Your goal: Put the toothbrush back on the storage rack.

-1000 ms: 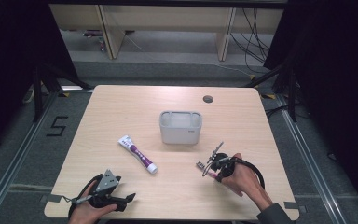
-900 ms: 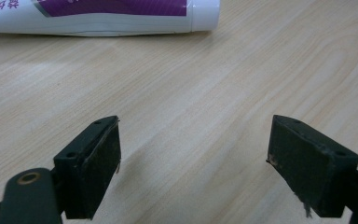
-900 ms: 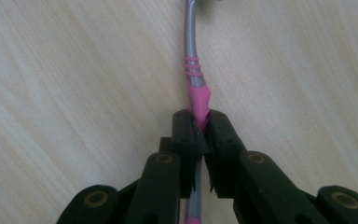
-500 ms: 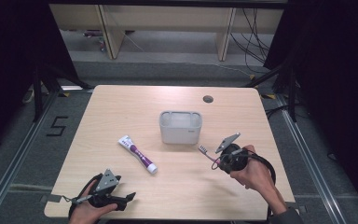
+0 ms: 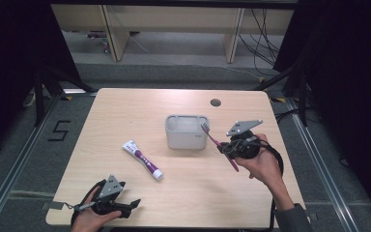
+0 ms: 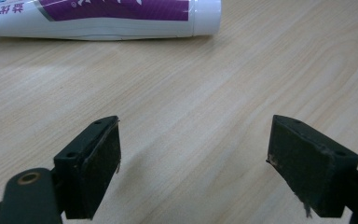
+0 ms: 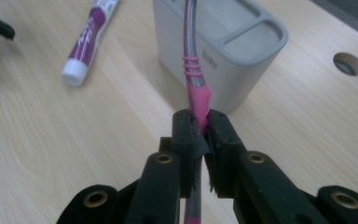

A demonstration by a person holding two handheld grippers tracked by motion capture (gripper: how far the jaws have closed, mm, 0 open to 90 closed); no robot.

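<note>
A pink and grey toothbrush [image 5: 218,145] [image 7: 194,70] is clamped in my right gripper [image 5: 228,147] [image 7: 199,123], which is shut on its handle and held above the table right of a grey holder [image 5: 187,131] [image 7: 223,56]. The brush head points toward the holder's right rim. A white and purple toothpaste tube [image 5: 143,159] [image 6: 98,18] [image 7: 89,39] lies flat on the table left of the holder. My left gripper [image 5: 128,207] [image 6: 209,163] rests at the table's front left edge, open with nothing between its jaws, the tube just beyond them.
The wooden table [image 5: 125,116] has a round cable hole [image 5: 216,102] near its far edge. The grey holder has compartments at its top. Beyond the table stand shelf legs and loose cables on the floor.
My right gripper has risen off the table with the toothbrush and moved toward the holder. The left gripper has stayed put.
</note>
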